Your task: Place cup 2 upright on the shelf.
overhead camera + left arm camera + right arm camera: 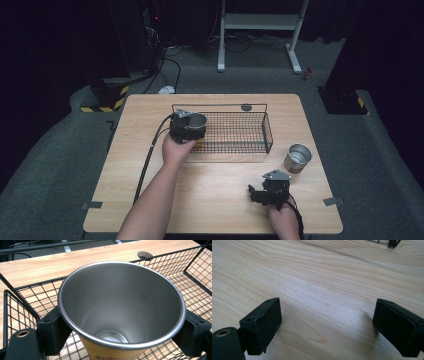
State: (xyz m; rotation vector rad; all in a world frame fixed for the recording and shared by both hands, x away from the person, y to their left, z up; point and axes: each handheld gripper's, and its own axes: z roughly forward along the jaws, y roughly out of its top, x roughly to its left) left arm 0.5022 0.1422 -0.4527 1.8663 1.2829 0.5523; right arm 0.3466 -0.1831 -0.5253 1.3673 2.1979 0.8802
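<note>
Carrying steel cup (120, 312) into wire basket (255, 137): that looks like the step in hand. Left hand-held gripper (192, 126) clamped on cup just below rim, pads either side, cup upright, hanging over basket's left end w/ mesh floor under it. Next move prob. calls for lowering till base meets mesh, then letting go w/o tipping. Left forearm reaches fwd across the surface (150, 190), wrist about level. Right hand-held gripper (256, 194) rests near front edge, pointing left, jaws wide apart, nothing btwn them. Second steel cup (298, 158) stands right of basket, untouched.
</note>
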